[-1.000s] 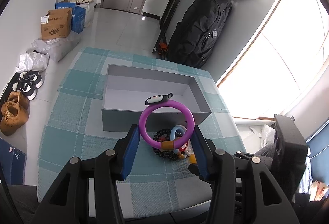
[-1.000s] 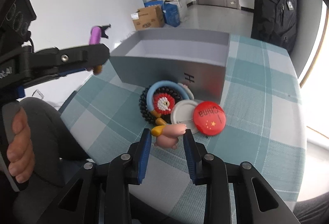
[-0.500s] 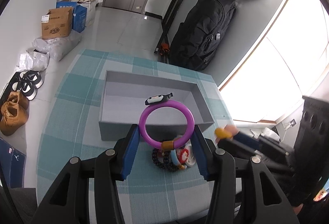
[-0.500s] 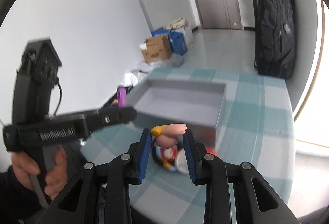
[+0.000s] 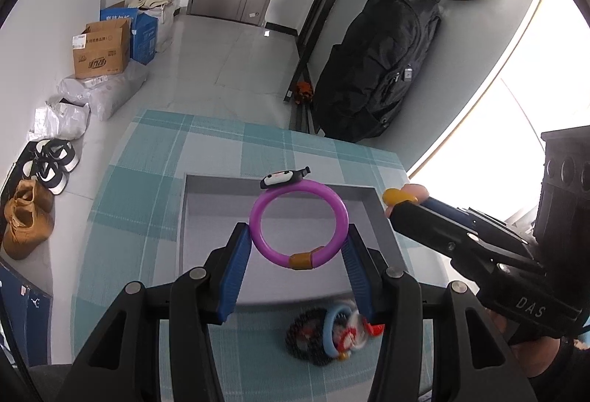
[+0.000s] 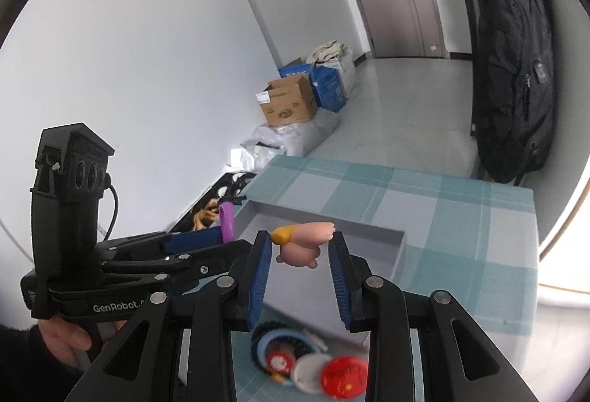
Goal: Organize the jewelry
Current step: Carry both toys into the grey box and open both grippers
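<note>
My left gripper [image 5: 297,239] is shut on a purple bracelet [image 5: 298,223] with a black-and-white penguin charm, held above the open grey box [image 5: 191,217]. My right gripper [image 6: 300,247] is shut on a pink pig charm [image 6: 306,243] with a yellow end, also above the grey box [image 6: 400,247]; it shows in the left wrist view [image 5: 402,203] at the box's right wall. A pile of jewelry [image 5: 332,332] lies on the checked cloth in front of the box: black beads, a blue ring, red and white badges [image 6: 343,374].
The table has a teal checked cloth [image 5: 147,180]. Beyond it on the floor are cardboard boxes [image 5: 103,49], bags and shoes [image 5: 29,214]. A black backpack [image 5: 376,70] leans on the far wall.
Both grippers have risen and moved forward over the box with their items. The right gripper lifted the pig charm off the pile and now sits beside the left one.
</note>
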Demonstrator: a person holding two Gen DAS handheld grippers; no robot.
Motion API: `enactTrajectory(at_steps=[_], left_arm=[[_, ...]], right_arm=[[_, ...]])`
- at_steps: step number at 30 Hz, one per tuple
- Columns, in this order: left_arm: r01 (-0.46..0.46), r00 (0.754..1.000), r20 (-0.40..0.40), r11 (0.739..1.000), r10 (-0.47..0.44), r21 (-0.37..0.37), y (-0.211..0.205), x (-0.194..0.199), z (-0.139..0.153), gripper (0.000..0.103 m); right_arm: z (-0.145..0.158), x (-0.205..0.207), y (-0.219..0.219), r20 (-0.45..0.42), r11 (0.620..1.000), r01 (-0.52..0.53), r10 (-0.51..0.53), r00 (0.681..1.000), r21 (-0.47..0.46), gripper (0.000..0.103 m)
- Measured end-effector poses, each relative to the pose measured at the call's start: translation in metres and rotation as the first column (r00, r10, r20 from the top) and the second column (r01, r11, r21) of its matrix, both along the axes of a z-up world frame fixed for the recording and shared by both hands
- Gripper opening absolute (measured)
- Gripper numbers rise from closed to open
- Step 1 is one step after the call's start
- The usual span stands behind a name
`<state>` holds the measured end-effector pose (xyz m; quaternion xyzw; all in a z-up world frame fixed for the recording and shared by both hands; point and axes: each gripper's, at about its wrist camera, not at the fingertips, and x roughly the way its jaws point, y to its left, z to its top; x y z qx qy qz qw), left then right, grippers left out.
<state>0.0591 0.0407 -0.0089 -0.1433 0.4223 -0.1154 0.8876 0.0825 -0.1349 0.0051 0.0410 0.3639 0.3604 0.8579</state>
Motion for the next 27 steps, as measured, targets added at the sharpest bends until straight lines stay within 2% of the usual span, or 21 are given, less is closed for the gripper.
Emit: enactTrajectory(at_steps=[5, 14, 19, 22, 24, 25, 27], left_arm=[[-0.006, 0.999, -0.043, 1.000, 0.005, -0.020, 0.003, 0.015, -0.010, 0.045], [-0.019, 0.996, -0.085, 1.000, 0.018, -0.008, 0.001, 0.027, -0.020, 0.045], [-0.018, 0.995, -0.094, 1.000, 0.017, -0.006, -0.001, 0.031, -0.021, 0.045], [-0.030, 0.995, -0.091, 0.999, 0.028, -0.026, 0.003, 0.031, -0.019, 0.046], [-0.038, 0.994, -0.101, 0.998, 0.033, -0.050, 0.006, 0.034, -0.019, 0.047], [-0.040, 0.994, -0.106, 0.997, 0.032, -0.068, 0.007, 0.035, -0.020, 0.048], [-0.045, 0.993, -0.110, 0.995, 0.035, -0.086, 0.008, 0.034, -0.021, 0.055]], right_arm=[[-0.015, 0.016, 0.003, -0.037, 1.000, -0.015, 0.015, 0.999, 0.007, 0.031], [-0.028, 0.031, 0.003, -0.069, 1.000, -0.024, 0.024, 0.997, 0.010, 0.031], [-0.030, 0.037, -0.003, -0.097, 1.000, 0.014, -0.012, 0.995, 0.027, 0.034], [-0.024, 0.036, -0.013, -0.074, 0.998, 0.032, -0.028, 0.997, 0.062, 0.048], [-0.014, 0.031, -0.024, -0.031, 0.994, 0.047, -0.044, 0.999, 0.103, 0.064], [-0.010, 0.029, -0.028, -0.011, 0.992, 0.055, -0.054, 0.998, 0.116, 0.069], [-0.003, 0.024, -0.037, 0.030, 0.988, 0.083, -0.088, 0.996, 0.134, 0.088]])
